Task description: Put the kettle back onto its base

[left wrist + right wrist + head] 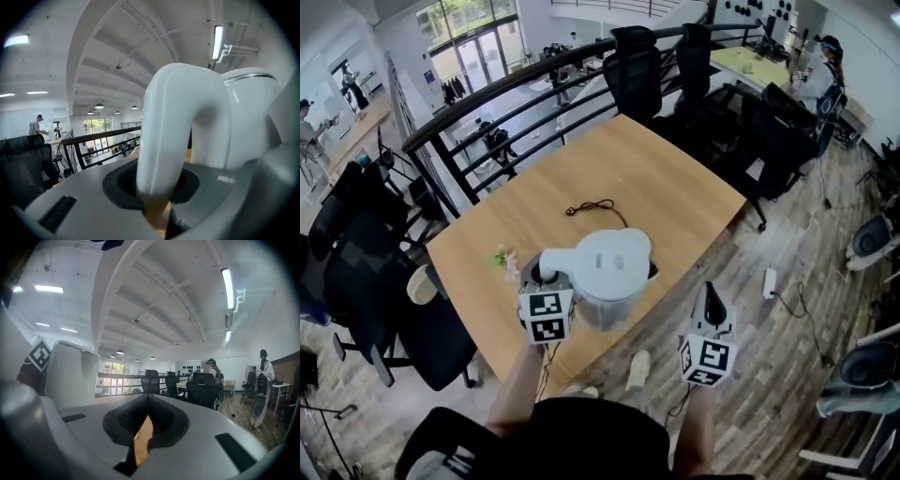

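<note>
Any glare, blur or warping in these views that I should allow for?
Head view: heavy fisheye, the table edges bow, yet the kettle is sharp and evenly lit. Left gripper view: the handle sits so close it looks soft and blocks much of the frame. Right gripper view: a ceiling lamp glares, edges warp, background is clear.

wooden table (675, 187) | black cord (591, 208) mid-table | green sprig (500, 257) near left edge | black chairs (635, 70) beyond
</note>
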`<move>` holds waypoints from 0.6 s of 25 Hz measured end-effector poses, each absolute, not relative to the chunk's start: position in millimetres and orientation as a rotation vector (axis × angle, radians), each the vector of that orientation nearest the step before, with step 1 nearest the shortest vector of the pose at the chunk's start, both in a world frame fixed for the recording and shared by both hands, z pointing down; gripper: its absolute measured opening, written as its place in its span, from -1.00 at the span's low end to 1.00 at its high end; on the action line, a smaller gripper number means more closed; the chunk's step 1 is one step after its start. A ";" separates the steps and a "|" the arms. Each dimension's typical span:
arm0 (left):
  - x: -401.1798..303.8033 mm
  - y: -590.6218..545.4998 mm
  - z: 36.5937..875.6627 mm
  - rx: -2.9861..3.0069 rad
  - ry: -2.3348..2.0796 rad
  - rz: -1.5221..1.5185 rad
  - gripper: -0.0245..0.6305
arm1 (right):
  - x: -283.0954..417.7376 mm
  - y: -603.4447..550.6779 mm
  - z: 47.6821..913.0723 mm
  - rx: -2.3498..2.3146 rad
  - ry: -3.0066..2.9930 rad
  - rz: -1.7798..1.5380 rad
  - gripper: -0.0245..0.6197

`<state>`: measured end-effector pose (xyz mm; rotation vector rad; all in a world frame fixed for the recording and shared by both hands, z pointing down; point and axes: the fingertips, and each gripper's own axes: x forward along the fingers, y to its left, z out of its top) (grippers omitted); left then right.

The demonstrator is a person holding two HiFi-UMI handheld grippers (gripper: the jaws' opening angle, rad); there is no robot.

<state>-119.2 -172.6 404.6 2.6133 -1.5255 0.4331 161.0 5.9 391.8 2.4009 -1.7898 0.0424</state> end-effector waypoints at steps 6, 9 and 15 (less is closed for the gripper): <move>-90.5 -201.4 409.2 2.506 -1.634 0.417 -0.69 | 211.2 -42.9 392.1 2.333 -1.886 0.048 -0.93; -80.3 -212.7 411.5 2.471 -1.685 0.418 -0.69 | 227.7 -64.1 396.0 2.297 -1.923 0.065 -0.93; -57.6 -237.5 417.9 2.420 -1.753 0.421 -0.68 | 254.4 -105.6 406.7 2.227 -1.983 0.084 -0.93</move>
